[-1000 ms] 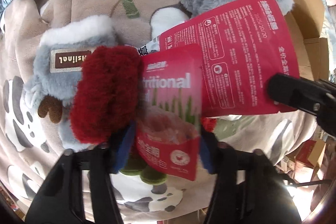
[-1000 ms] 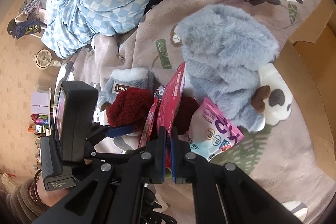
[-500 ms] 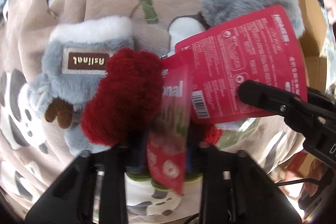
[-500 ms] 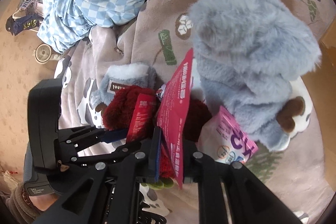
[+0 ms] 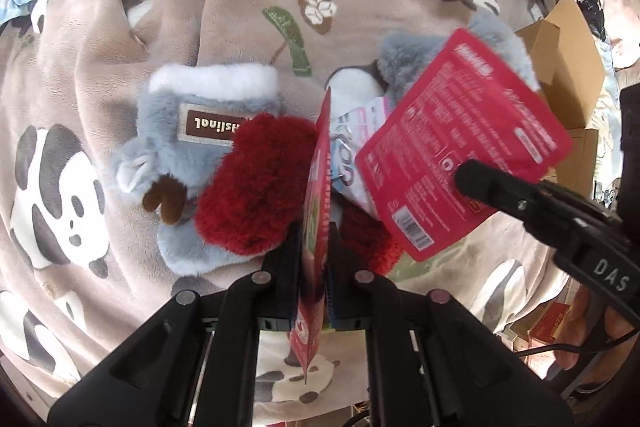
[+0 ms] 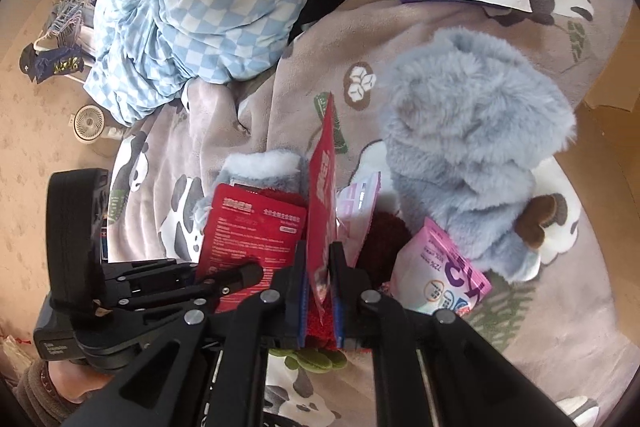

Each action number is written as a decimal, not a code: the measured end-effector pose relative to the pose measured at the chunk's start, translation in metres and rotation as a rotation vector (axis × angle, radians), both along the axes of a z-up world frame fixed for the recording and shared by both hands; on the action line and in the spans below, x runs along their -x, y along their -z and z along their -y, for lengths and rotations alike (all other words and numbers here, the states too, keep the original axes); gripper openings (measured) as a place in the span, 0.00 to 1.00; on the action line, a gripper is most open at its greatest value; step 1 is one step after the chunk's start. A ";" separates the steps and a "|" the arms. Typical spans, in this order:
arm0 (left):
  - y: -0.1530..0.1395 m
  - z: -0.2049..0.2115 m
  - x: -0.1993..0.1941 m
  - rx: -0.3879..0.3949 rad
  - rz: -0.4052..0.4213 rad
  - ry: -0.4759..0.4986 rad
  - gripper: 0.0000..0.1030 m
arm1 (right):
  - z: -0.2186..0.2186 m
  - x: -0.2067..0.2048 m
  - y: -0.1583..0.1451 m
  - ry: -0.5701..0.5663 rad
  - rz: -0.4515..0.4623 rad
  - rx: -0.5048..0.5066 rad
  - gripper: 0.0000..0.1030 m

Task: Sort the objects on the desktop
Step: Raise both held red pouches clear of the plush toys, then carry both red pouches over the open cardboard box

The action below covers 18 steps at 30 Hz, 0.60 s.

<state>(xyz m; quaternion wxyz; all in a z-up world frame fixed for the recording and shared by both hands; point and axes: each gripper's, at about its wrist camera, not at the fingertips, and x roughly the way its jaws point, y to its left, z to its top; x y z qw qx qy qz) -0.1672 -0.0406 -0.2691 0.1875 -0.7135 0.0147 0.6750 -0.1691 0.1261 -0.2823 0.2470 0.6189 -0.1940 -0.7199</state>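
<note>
left gripper (image 5: 314, 259) just clamped a red pouch (image 5: 316, 227), lifted; right gripper (image 6: 320, 291) grips another red pouch (image 6: 322, 187); both ready to sort.

Red pouches (image 5: 460, 155), grey-blue plush (image 6: 472, 131), seemingly panda-print blanket (image 5: 60, 75)

The right gripper (image 6: 320, 267) has its jaws clamped on a red pouch (image 6: 322, 187) standing edge-on between them. Just left of the jaws, the left gripper (image 6: 240, 273) pinches a second red pouch (image 6: 252, 231). To the right of the jaws a pink packet (image 6: 440, 279) lies against a grey plush toy (image 6: 476, 131) on the panda blanket (image 6: 248, 99).
</note>
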 end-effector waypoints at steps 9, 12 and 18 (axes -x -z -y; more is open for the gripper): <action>-0.043 -0.024 0.000 -0.025 -0.023 -0.023 0.09 | -0.017 -0.012 -0.027 0.043 -0.017 0.036 0.08; -0.057 -0.030 -0.001 -0.035 -0.031 -0.025 0.09 | -0.024 -0.015 -0.037 0.055 -0.026 0.041 0.08; -0.086 -0.053 0.001 -0.043 -0.062 -0.020 0.09 | -0.043 -0.022 -0.060 0.087 -0.041 0.059 0.08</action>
